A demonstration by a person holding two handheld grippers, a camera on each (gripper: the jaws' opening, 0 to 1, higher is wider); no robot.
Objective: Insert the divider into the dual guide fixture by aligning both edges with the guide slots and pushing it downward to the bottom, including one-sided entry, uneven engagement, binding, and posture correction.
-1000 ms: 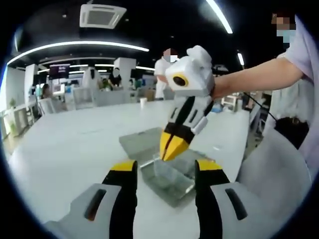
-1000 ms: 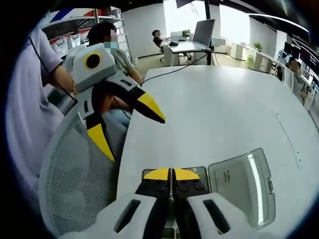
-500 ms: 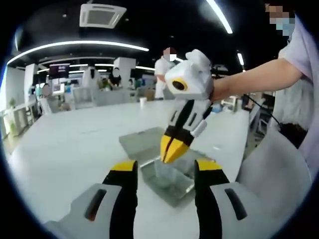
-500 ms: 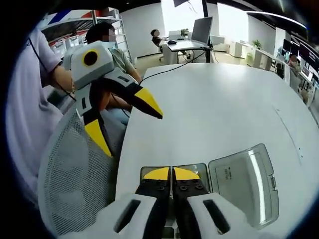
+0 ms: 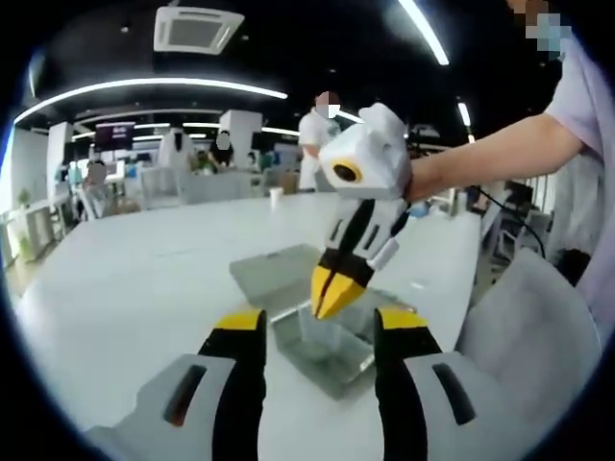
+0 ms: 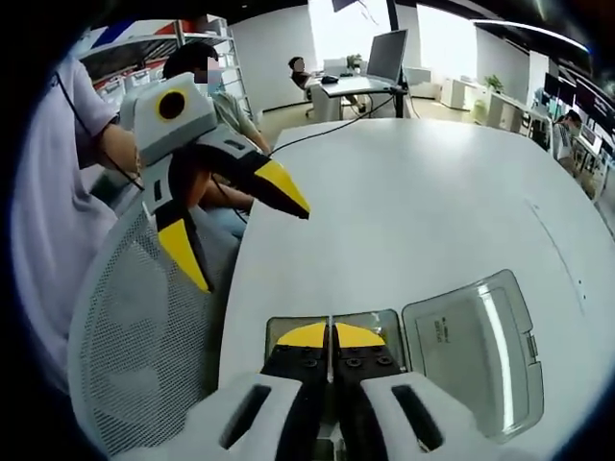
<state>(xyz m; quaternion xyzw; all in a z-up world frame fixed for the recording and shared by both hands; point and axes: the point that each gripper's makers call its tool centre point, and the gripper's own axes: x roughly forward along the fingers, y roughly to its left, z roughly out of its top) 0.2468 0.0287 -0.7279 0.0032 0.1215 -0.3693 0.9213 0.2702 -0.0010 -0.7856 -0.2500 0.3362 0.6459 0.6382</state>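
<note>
A clear plastic box fixture (image 5: pixel 332 353) sits on the white table, its hinged lid (image 5: pixel 274 271) lying open behind it. My right gripper (image 5: pixel 332 296) reaches down from the upper right with its yellow tips shut just above the box. A thin clear divider (image 5: pixel 309 331) seems pinched below them, standing in the box. In the right gripper view my right gripper (image 6: pixel 332 336) is shut over the box (image 6: pixel 384 322), with the lid (image 6: pixel 476 351) to the right. My left gripper (image 5: pixel 321 322) stands open in front of the box, touching nothing, and my left gripper (image 6: pixel 235 221) also appears open.
The white table (image 6: pixel 423 211) stretches far beyond the box. A mesh office chair (image 6: pixel 135 336) stands at the table's edge by the person's arm (image 5: pixel 490 154). Other people, desks and monitors are far in the background.
My right gripper has tilted a little and dipped slightly over the box. My left gripper stays open in the same place.
</note>
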